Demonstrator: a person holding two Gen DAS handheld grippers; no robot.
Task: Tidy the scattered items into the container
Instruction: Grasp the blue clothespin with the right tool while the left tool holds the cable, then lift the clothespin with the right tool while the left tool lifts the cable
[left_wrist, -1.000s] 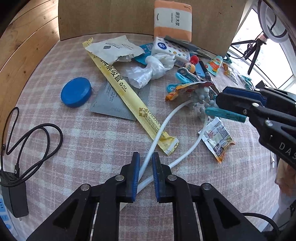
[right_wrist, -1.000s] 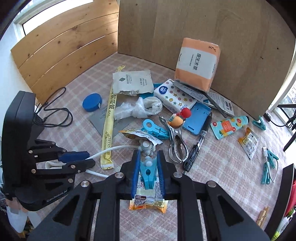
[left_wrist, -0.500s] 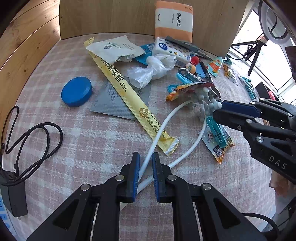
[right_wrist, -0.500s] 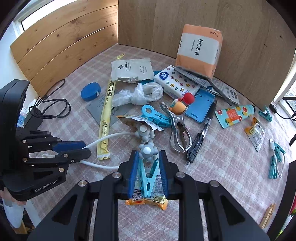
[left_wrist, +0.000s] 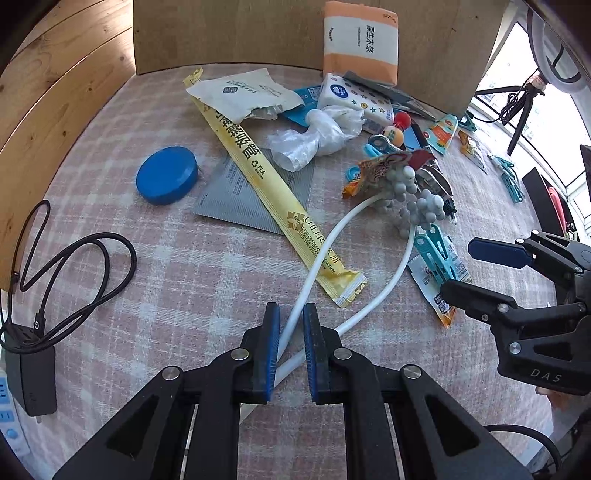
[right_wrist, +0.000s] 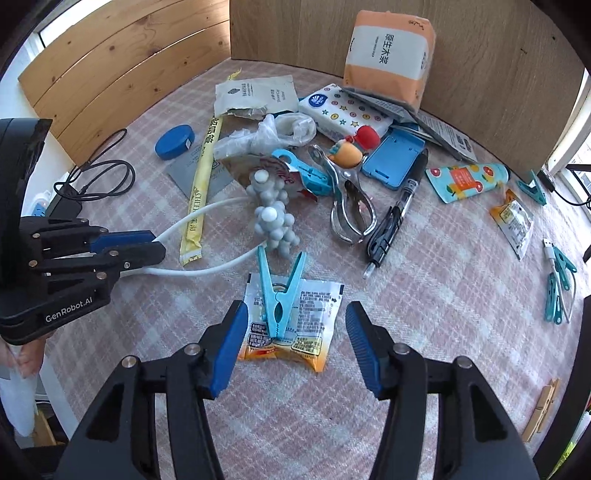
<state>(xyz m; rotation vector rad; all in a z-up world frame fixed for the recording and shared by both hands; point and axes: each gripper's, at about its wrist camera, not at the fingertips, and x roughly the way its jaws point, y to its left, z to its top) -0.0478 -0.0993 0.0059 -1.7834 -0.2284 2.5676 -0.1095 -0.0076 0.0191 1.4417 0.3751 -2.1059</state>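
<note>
Two handheld grippers hover over a checked tablecloth (right_wrist: 424, 280) strewn with small clutter; no container shows in either view. The left gripper (left_wrist: 289, 345) has its blue fingers narrowed onto a white flexible tube (left_wrist: 321, 258), pinching it where its two strands cross between the pads. The tube runs forward from the fingers to a grey cluster of soft-looking balls (right_wrist: 271, 218). The right gripper (right_wrist: 293, 343) has its fingers apart and its jaws are opening. A turquoise clothes peg (right_wrist: 279, 295) lies just ahead of the fingertips, between the two pads but touched by neither, resting on a flat snack sachet (right_wrist: 314, 314). Beyond the fingers lie a metal hole punch (right_wrist: 347, 199), a black pen (right_wrist: 397, 214) and a blue round lid (right_wrist: 174, 142). The peg looks light, rigid plastic, likely slippery, best gripped across its middle near the spring. The tube looks bendy and will probably droop and trail its far end when lifted.
</note>
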